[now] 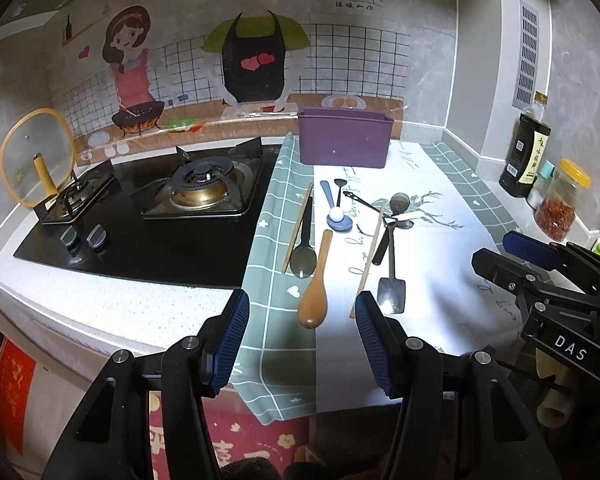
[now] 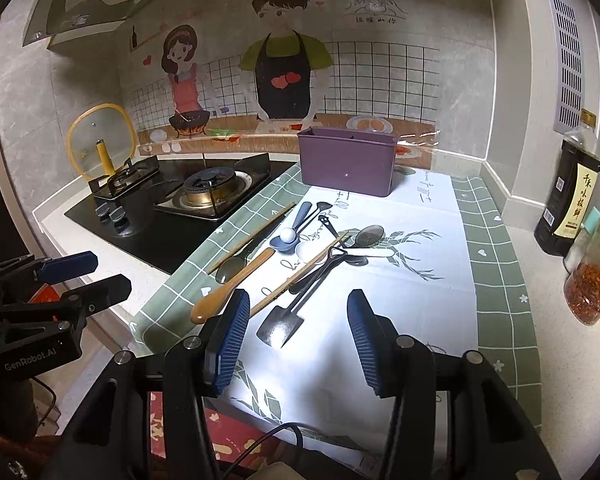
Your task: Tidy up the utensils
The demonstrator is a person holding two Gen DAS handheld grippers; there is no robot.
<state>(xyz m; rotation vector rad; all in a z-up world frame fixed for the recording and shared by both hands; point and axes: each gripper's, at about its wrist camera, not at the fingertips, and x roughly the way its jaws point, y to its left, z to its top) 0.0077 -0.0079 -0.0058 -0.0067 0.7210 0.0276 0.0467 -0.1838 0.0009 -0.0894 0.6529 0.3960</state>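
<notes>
We hover both grippers at counter's near edge, nothing held. Left gripper jaws spread wide; right gripper same. Utensils lie scattered on cloth, all in front of purple bin. Wooden spoon nearest: bowl toward us, handle running away toward bin, dead ahead of left gripper. Small black spatula sits just ahead of right gripper. We judge left arm better placed for spoon.

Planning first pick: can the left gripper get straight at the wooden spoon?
Probably yes. The left gripper is open, and the wooden spoon lies just ahead between its fingers, bowl nearest, nothing lying over it.
</notes>
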